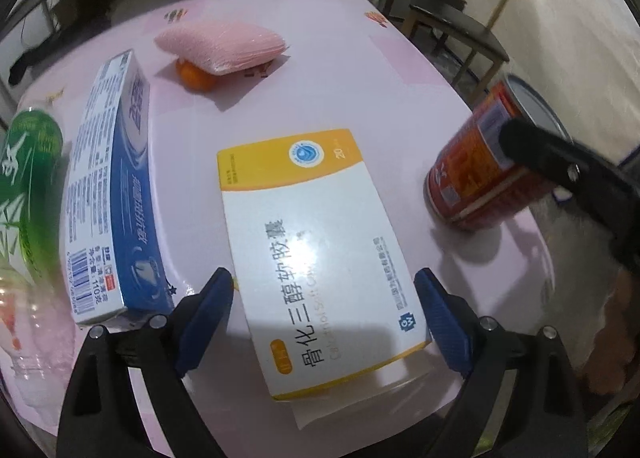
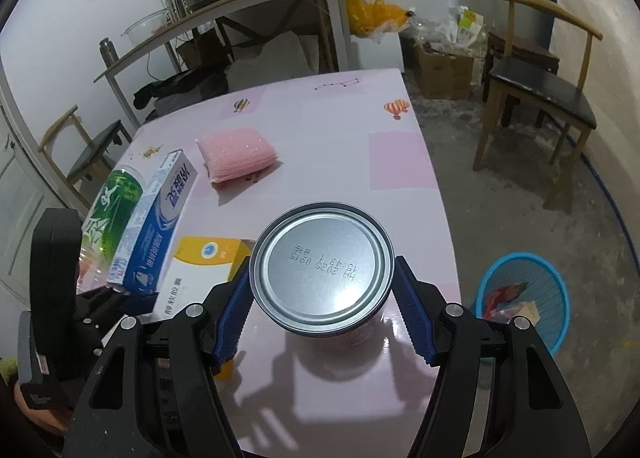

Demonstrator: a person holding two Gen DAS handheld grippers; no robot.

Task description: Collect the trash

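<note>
- Left wrist view: blue-padded jaws of the left gripper (image 1: pixel 323 322) are spread wide on either side of the white and yellow cardboard medicine box (image 1: pixel 320 254), which lies flat on the pink glossy table (image 1: pixel 360 70); the pads appear just clear of its long edges.
- A square grip across the narrow width is judged best, closed gently so the light carton is not crushed.
- "骨化三醇软胶囊" is read on the box, with "20" near its far end.
- At 9 o'clock a blue and white toothpaste carton (image 1: pixel 114 194) is seen, marked "110克" beside a barcode; a green labelled plastic bottle (image 1: pixel 30 162) lies beyond it.
- Right wrist view: the right gripper (image 2: pixel 323 298) is closed on the red printed tin can (image 2: pixel 322 272), pads pressed against its sides.
- "2025 0915" and "15:43" are stamped on the silver end, seen upside down.
- A blue plastic waste basket (image 2: pixel 524 298) stands on the floor at 3 o'clock, judged the can's destination; a level carry is advised.
</note>
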